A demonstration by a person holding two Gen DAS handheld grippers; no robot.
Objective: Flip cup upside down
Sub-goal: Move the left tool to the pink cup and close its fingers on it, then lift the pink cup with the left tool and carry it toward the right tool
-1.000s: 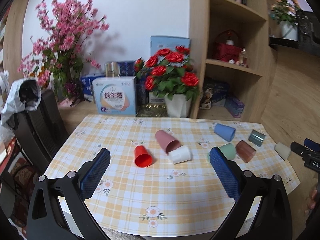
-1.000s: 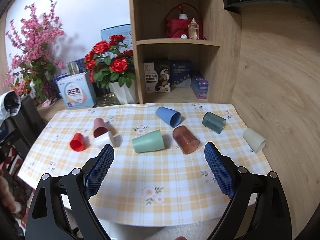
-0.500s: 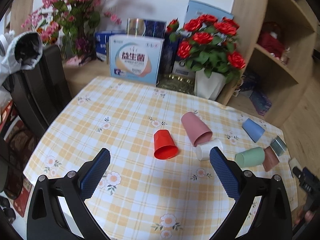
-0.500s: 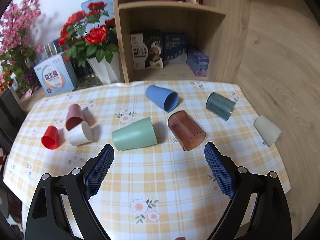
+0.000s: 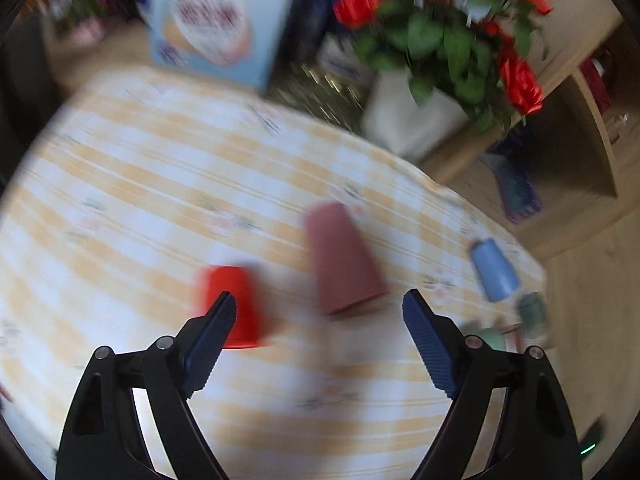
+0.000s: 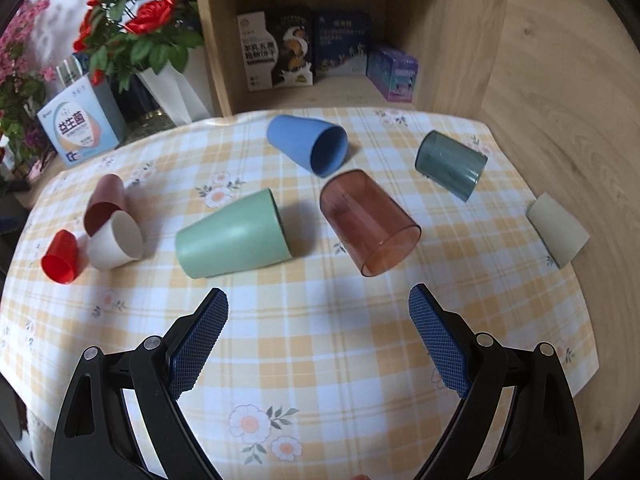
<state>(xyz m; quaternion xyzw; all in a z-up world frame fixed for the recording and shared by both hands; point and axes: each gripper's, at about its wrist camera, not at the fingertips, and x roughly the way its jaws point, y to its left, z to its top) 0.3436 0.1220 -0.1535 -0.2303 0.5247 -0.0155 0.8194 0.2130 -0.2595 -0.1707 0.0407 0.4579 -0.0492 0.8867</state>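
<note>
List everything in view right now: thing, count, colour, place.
red cup: 1, red, on its side, table's far left
white cup: 1, white, on its side, right of the red cup
pink cup: 1, dusty pink, on its side, behind the white cup
green cup: 1, mint, on its side, table centre
brown cup: 1, clear brown, on its side, right of the green cup
blue cup: 1, blue, on its side, back centre
teal cup: 1, clear teal, on its side, back right
beige cup: 1, beige, on its side, right edge
table: 1, yellow check cloth
rose vase: 1, white, red roses, behind the table
boxes: several, on the shelf
left gripper: open, over the red and pink cups
right gripper: open, empty
</note>
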